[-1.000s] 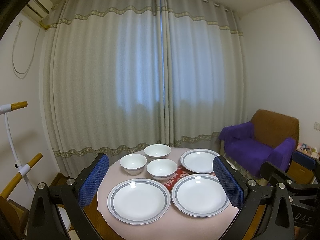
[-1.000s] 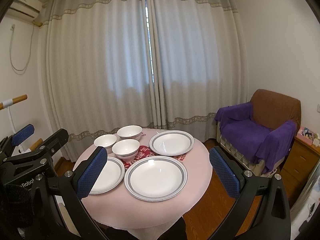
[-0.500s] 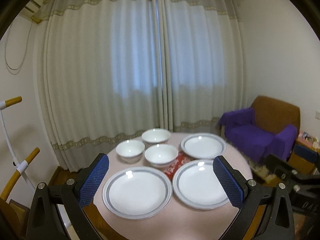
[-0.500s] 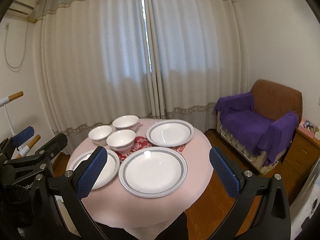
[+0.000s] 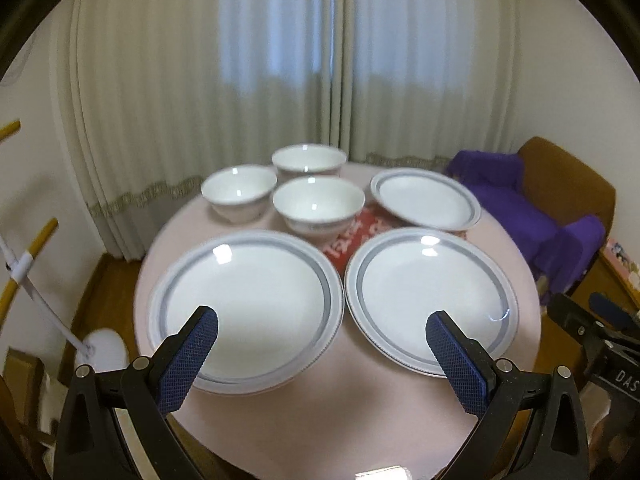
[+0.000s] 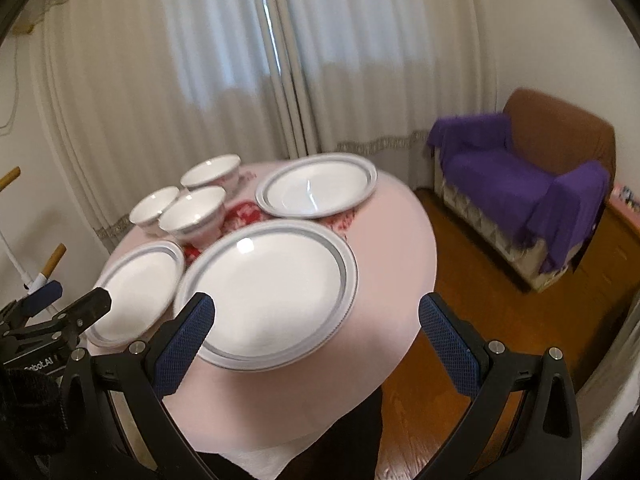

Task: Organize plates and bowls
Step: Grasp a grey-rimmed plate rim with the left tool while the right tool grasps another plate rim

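Three white plates with grey rims lie on a round table with a pink cloth (image 5: 360,420): a near-left plate (image 5: 248,312), a near-right plate (image 5: 430,296) and a far-right plate (image 5: 424,198). Three white bowls (image 5: 318,204) cluster at the far left. My left gripper (image 5: 322,320) is open and empty above the two near plates. My right gripper (image 6: 316,310) is open and empty above the near-right plate (image 6: 272,292). The far plate (image 6: 316,190) and bowls (image 6: 192,210) show there too.
A red patterned mat (image 5: 352,236) lies under the dishes at the table's middle. A brown armchair with a purple throw (image 6: 532,184) stands to the right. Curtains (image 5: 320,60) hang behind the table. A white stand with yellow handles (image 5: 28,264) is at left.
Both grippers have moved forward and tilted down toward the table, so the plates and bowls look larger and nearer. Both stay open and empty.
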`<state>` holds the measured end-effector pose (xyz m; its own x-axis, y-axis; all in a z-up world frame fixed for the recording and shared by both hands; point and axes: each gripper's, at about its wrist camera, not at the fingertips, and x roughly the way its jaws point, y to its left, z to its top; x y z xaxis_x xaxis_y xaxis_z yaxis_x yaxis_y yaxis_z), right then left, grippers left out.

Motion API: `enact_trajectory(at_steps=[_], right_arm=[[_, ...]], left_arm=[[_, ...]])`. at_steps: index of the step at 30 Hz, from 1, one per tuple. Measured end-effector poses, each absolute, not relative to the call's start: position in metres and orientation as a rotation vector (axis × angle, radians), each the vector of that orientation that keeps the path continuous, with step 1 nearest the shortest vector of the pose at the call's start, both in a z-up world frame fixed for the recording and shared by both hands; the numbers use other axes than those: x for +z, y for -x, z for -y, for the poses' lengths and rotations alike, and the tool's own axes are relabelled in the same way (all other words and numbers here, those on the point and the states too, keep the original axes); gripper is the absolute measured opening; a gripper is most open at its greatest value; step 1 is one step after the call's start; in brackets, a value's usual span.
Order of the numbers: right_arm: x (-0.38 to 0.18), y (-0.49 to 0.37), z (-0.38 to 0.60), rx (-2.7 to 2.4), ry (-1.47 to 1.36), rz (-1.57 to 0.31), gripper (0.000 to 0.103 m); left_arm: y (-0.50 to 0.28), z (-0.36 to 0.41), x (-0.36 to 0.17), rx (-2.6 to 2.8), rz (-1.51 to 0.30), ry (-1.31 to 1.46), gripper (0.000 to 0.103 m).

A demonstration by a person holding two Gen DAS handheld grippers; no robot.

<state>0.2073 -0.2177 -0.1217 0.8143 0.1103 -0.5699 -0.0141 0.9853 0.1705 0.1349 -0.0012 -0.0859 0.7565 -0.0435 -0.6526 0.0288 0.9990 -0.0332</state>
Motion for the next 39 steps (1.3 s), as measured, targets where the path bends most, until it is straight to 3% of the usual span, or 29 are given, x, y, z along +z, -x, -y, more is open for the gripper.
enact_trajectory(at_steps=[8,14,16,25,28,31,39], right_arm=[[-0.156,-0.249,0.24,0.131,-0.218,-0.699,0.101],[-0.172,-0.272,0.249,0.187,-0.23,-0.748,0.09],[-0.177,-0.279,0.252,0.219,-0.237,-0.758,0.082],[-0.195,-0.303,0.254,0.296,-0.262,-0.789,0.051],[-0.199,-0.31,0.256,0.313,-0.285,-0.793,0.035],[-0.202,-0.312,0.257,0.321,-0.297,-0.793,0.026],[-0.204,-0.315,0.261,0.339,-0.319,-0.786,0.021]], left_arm=[[-0.148,0.018,-0.108,-0.042,-0.798,0.154,0.101],[-0.147,0.035,-0.115,-0.001,-0.762,0.179,0.1],[-0.148,0.037,-0.124,0.036,-0.765,0.203,0.093],[-0.168,0.042,-0.15,0.114,-0.816,0.32,0.087],[-0.176,0.041,-0.158,0.124,-0.833,0.353,0.08],[-0.189,0.042,-0.161,0.124,-0.847,0.373,0.074],[-0.2,0.043,-0.167,0.142,-0.837,0.357,0.048]])
